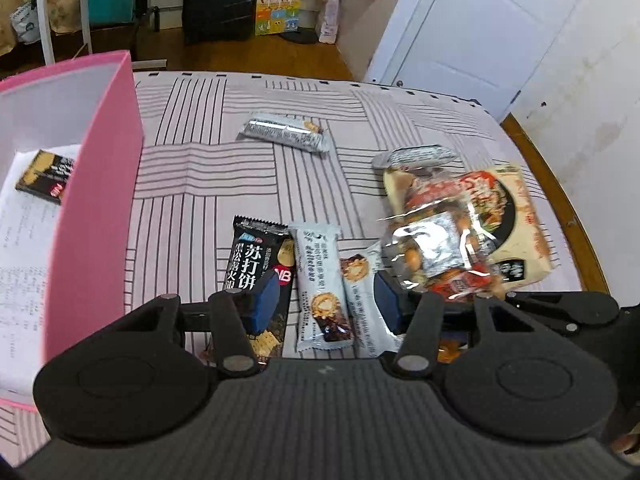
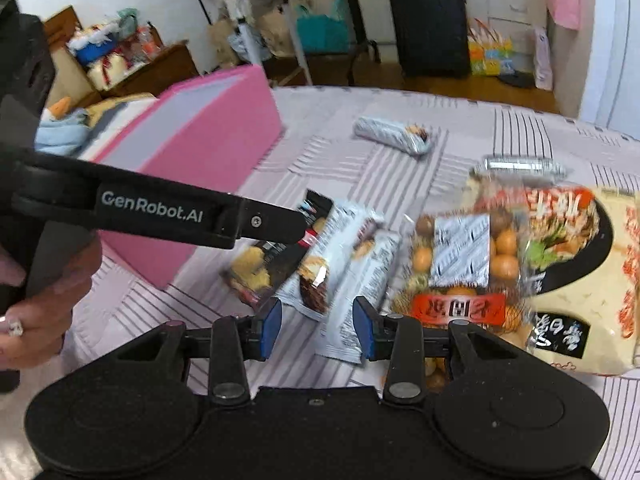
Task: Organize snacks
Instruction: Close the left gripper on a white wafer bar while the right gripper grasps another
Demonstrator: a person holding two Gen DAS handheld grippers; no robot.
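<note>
A table covered with a pink striped cloth [image 1: 248, 168] carries the snacks. At its left edge stands a pink box [image 1: 96, 184], open at the top; inside it, on a printed paper lining, lies a small dark cracker pack [image 1: 46, 176].

Near the front edge, three packs lie side by side: a black soda cracker pack [image 1: 260, 264], just right of it a grey-white cookie bar [image 1: 320, 288], and a second cookie bar [image 1: 362, 300] overlapping the first. To their right, a clear bag of round brown snacks [image 2: 460, 268] rests on top of a large cream noodle packet [image 2: 580, 280], which reaches toward the right edge. A silver wrapper [image 1: 416, 156] pokes out beyond the noodle packet. Farther back, near the middle of the table, another cookie bar [image 1: 286, 132] lies alone.

The left gripper [image 1: 326, 302] hovers over the first cookie bar, jaws wide, blue pads on either side of the three packs, holding nothing. The right gripper [image 2: 318, 326] hangs above the second bar's near end, jaws moderately wide and empty. The person's hand [image 2: 48, 300] grips the left tool's handle.
</note>
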